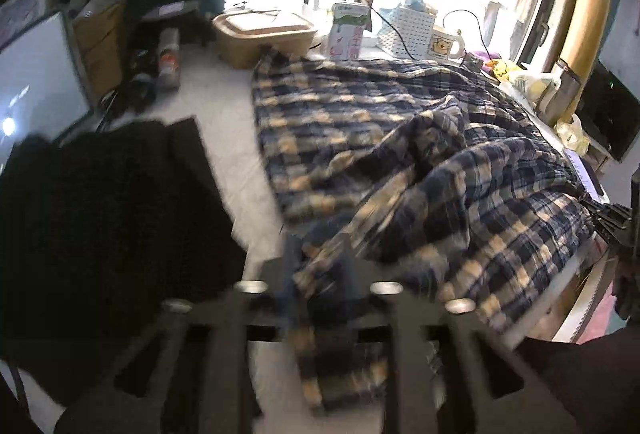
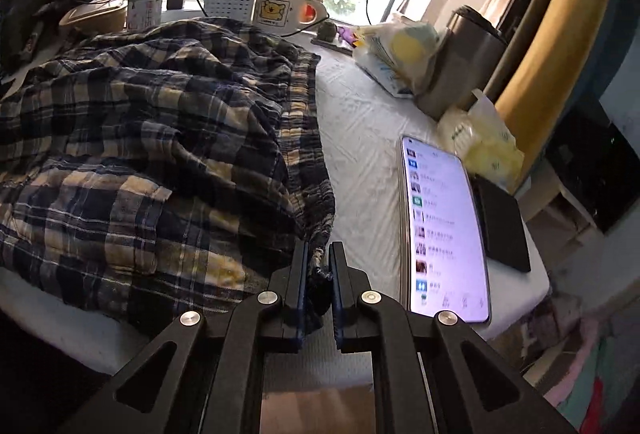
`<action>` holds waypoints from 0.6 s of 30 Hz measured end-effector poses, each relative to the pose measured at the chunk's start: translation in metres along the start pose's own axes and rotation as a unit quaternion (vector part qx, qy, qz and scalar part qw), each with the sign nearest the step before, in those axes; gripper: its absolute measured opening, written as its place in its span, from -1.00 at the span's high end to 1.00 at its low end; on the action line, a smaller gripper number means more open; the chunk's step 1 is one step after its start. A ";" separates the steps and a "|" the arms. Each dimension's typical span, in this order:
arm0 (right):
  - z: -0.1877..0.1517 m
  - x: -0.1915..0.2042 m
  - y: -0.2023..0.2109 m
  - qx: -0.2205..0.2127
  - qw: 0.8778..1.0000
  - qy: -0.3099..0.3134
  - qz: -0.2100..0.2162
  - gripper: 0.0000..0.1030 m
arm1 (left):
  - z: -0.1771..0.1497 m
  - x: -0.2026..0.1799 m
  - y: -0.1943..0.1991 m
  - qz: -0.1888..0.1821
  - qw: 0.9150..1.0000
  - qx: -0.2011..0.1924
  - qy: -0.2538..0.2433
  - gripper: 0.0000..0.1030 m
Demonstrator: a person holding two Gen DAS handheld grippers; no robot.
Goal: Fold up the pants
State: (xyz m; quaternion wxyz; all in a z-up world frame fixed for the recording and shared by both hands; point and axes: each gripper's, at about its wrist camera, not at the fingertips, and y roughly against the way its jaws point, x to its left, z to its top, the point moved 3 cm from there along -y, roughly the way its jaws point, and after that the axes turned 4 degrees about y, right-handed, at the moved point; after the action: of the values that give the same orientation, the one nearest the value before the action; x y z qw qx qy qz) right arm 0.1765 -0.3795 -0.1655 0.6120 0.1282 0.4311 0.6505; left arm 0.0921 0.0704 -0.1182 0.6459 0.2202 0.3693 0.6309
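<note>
With the right gripper (image 2: 319,262) pinching the pants' (image 2: 152,137) waistband at the desk's (image 2: 360,121) near edge and the left gripper (image 1: 316,266) spread over blurred cloth, carry the waistband across evenly, clear of the phone (image 2: 440,226).

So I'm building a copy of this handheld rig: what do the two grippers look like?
Both are matte black. The right gripper has two flat, narrow fingers with blue-edged pads, on angular linkage arms with triangular cutouts, joined by round silver pivot bolts. The left gripper, blurred, shows the same black linkages and silver bolts. No cables or markings are visible.
</note>
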 end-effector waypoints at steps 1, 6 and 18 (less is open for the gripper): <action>0.000 0.001 0.001 0.000 1.000 0.000 -0.001 0.81 | -0.005 0.003 0.004 -0.006 1.000 0.000 0.009 -0.11; -0.003 0.006 0.014 -0.001 1.000 0.004 -0.002 0.81 | -0.032 -0.001 0.013 -0.042 0.999 0.013 0.022 -0.20; -0.010 0.009 0.055 -0.061 0.998 -0.020 0.026 0.58 | -0.069 -0.046 -0.010 0.015 0.996 0.000 -0.087 -0.09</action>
State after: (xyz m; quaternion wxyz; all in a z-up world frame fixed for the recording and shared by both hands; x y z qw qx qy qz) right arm 0.1294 -0.3686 -0.1354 0.6098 0.1147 0.3748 0.6889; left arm 0.0497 0.0124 -0.1599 0.6658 0.2795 0.3086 0.6191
